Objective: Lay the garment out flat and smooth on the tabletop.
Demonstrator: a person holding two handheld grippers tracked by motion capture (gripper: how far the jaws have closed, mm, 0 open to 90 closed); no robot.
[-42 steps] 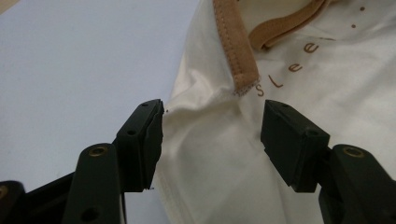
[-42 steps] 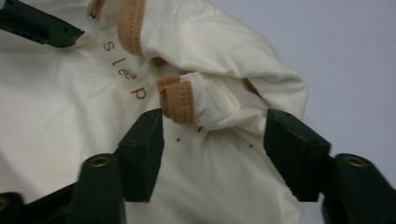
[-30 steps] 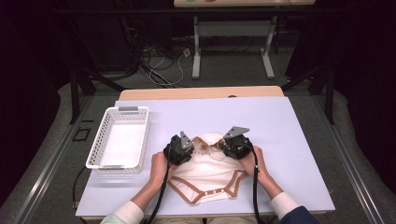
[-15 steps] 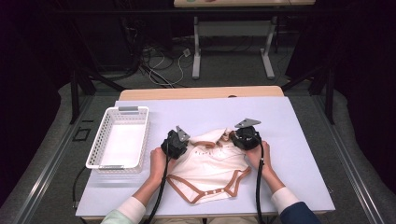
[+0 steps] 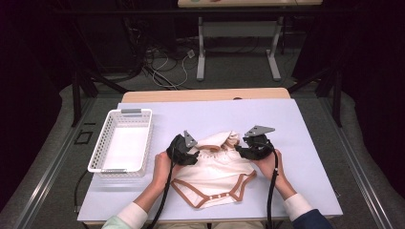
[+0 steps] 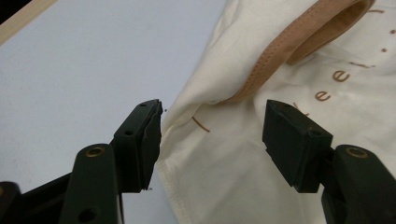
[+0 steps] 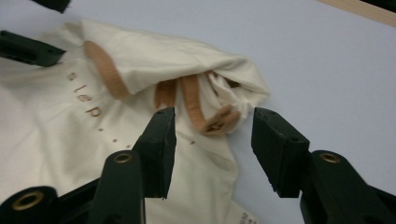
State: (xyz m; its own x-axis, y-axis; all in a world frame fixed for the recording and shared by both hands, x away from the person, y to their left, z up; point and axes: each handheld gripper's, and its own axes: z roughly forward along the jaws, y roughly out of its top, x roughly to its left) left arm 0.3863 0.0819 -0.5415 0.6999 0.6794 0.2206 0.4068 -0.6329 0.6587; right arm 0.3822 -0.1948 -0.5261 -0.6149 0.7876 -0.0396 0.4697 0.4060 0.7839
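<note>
one bodysuit [image 5: 217,167], one basket [image 5: 122,143] (white); two tools [image 6: 212,135] [image 7: 212,140] just parted, holding nothing.

A cream baby bodysuit [image 7: 70,140] with tan trim bears small tan printed lettering across its chest. In the right gripper view the letters "slep" [image 7: 84,99] can be made out, followed by a few dots. In the left gripper view two letters, "ee" [image 6: 332,85], are legible, with other marks too partial to read. A tiny printed label [image 7: 243,217] at the garment's edge is unreadable.
</note>
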